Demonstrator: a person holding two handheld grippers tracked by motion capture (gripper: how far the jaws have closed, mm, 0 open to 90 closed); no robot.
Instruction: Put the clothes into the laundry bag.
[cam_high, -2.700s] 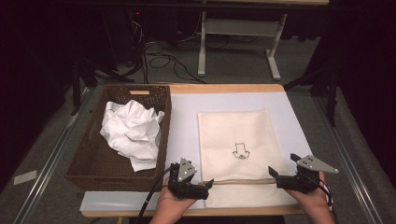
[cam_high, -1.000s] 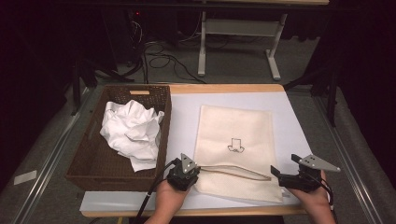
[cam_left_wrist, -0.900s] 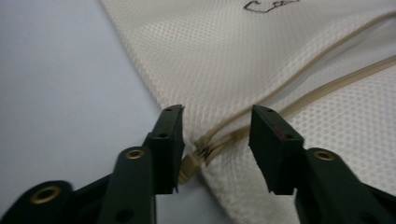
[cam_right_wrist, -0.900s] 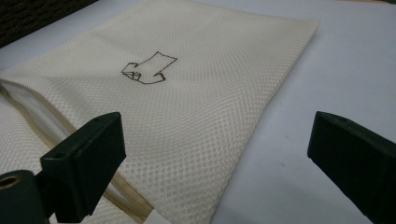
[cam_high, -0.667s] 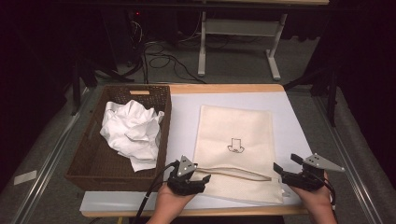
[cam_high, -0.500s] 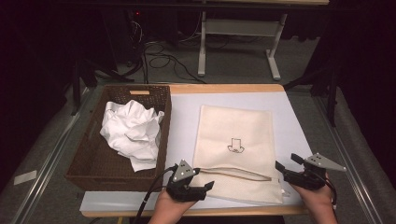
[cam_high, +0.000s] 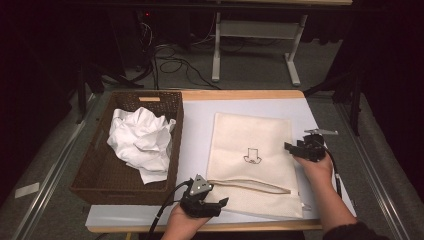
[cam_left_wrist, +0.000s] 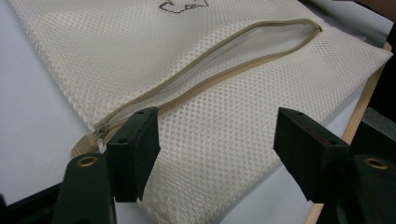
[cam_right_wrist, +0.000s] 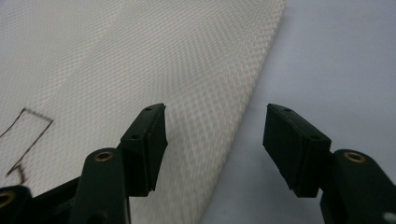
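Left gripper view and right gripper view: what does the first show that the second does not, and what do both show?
First alone: the half-open zipper of the bag and the table's wooden edge. Second alone: the bag's side edge, which lies between the open jaws of the right gripper. Both: the cream mesh bag with part of its dark printed mark, the white sheet under it, and two black jaws standing apart, holding nothing.

Basket (cam_high: 90, 170) left of mesh bag (cam_high: 250, 135); crumpled cloth (cam_high: 142, 142) in basket.
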